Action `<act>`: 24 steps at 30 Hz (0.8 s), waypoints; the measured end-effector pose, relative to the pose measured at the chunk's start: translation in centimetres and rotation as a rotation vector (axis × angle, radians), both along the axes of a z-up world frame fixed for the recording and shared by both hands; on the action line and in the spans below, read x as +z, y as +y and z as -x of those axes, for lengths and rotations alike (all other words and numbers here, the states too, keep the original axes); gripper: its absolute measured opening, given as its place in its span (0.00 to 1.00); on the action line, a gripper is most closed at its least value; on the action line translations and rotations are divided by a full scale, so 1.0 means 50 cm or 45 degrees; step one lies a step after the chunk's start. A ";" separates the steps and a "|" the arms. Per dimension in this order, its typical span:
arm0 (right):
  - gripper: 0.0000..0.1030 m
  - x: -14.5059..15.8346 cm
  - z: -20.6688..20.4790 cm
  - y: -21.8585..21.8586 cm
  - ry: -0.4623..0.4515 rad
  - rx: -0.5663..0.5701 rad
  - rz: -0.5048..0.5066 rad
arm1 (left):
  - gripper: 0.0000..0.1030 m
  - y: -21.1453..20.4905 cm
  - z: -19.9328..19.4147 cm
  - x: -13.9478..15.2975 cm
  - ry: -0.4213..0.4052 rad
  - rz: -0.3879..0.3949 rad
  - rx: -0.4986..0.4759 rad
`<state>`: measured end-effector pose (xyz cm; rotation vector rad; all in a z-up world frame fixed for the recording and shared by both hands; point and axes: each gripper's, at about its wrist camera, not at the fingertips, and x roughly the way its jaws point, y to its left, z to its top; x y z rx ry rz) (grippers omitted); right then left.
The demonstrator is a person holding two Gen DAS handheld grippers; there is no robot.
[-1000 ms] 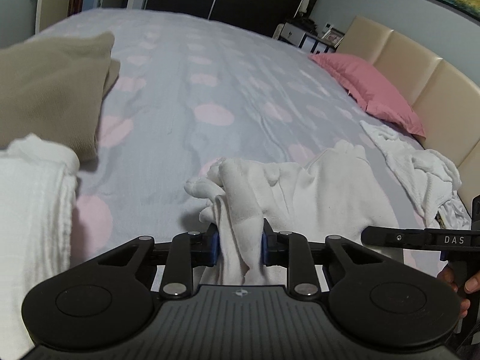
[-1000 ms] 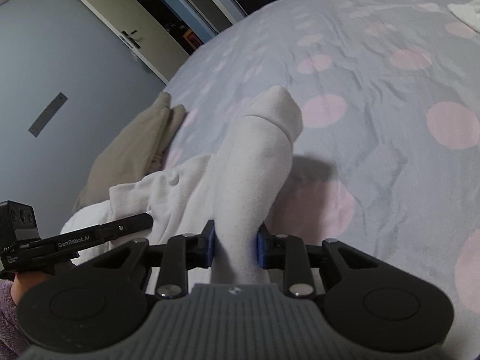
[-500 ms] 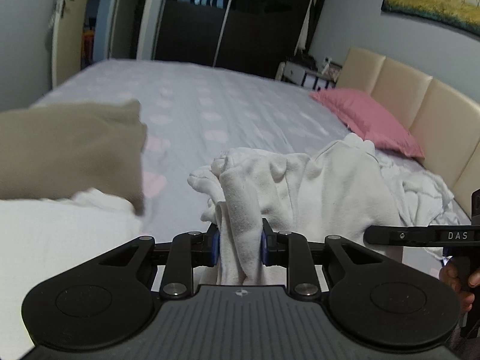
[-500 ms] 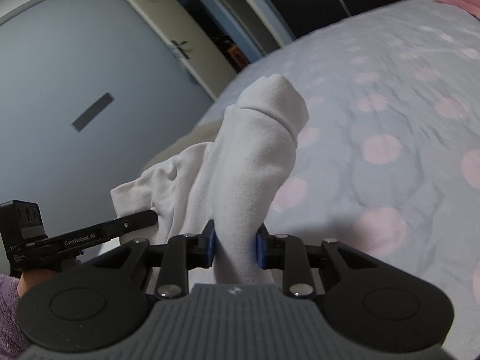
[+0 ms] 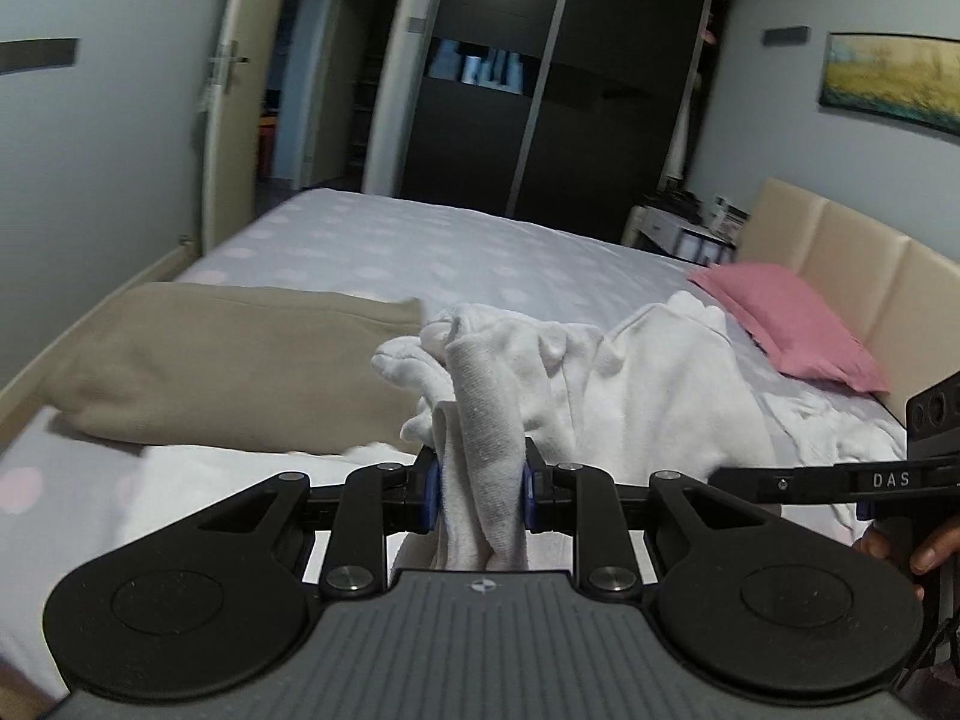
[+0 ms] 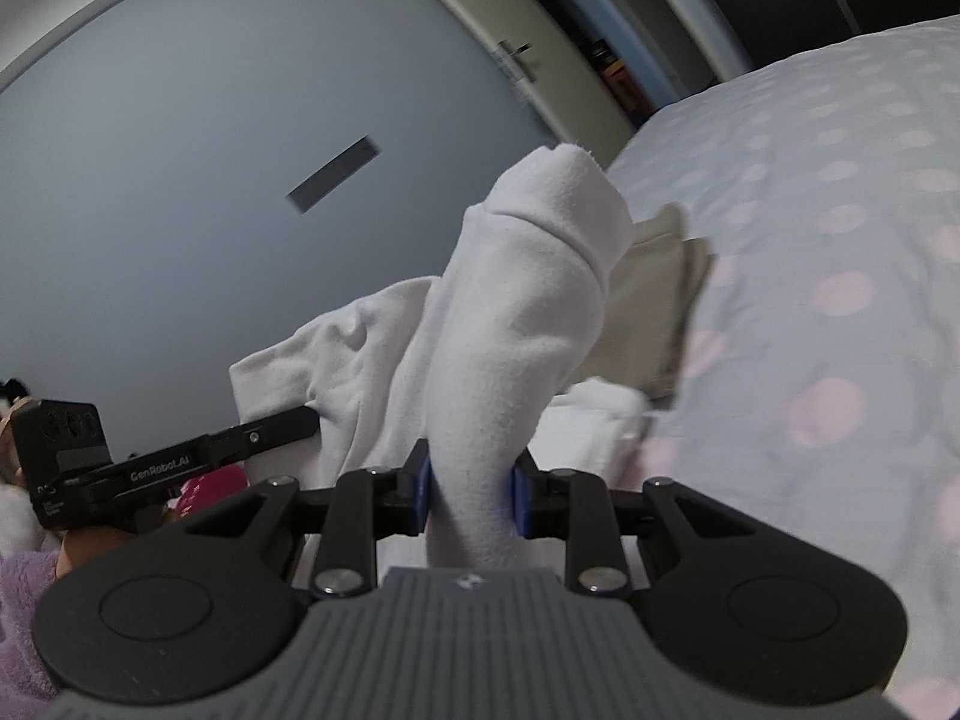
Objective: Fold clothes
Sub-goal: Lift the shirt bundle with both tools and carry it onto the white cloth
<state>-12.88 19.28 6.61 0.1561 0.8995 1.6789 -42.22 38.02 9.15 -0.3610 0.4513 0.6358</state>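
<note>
Garment: white top [image 5: 654, 396] raised above bed [image 5: 456, 252], unfolded.
Left gripper [image 5: 480, 489]: I clamp bunched cloth.
Right gripper [image 6: 471, 495]: clamps sleeve.
Remaining: I judge all folds.

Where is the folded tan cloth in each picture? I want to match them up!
Left wrist view: the tan cloth lies left of middle on the bed, left of the held white garment.
Right wrist view: the tan cloth peeks out right of the white garment, at middle height.
Shared landmark: the door handle on the cream door.
</note>
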 end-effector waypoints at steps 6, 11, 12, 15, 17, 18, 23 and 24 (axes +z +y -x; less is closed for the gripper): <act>0.27 -0.007 0.070 0.104 0.079 0.109 0.032 | 0.21 0.044 0.066 0.013 -0.009 -0.059 0.141; 0.27 -0.020 0.109 0.186 0.100 0.162 0.064 | 0.21 0.103 0.085 -0.006 -0.006 -0.062 0.242; 0.27 -0.023 0.114 0.202 0.094 0.167 0.070 | 0.21 0.117 0.090 -0.015 -0.002 -0.053 0.256; 0.27 -0.043 0.118 0.247 0.064 0.164 0.108 | 0.21 0.171 0.076 -0.055 0.044 0.001 0.304; 0.27 -0.063 0.123 0.275 0.043 0.150 0.140 | 0.21 0.199 0.062 -0.078 0.089 0.029 0.326; 0.27 -0.073 0.123 0.287 0.031 0.138 0.153 | 0.21 0.210 0.053 -0.089 0.113 0.033 0.331; 0.28 -0.131 0.115 0.332 -0.019 0.070 0.215 | 0.21 0.253 0.031 -0.151 0.162 0.076 0.375; 0.28 -0.145 0.111 0.342 -0.019 0.058 0.232 | 0.21 0.262 0.028 -0.163 0.185 0.081 0.376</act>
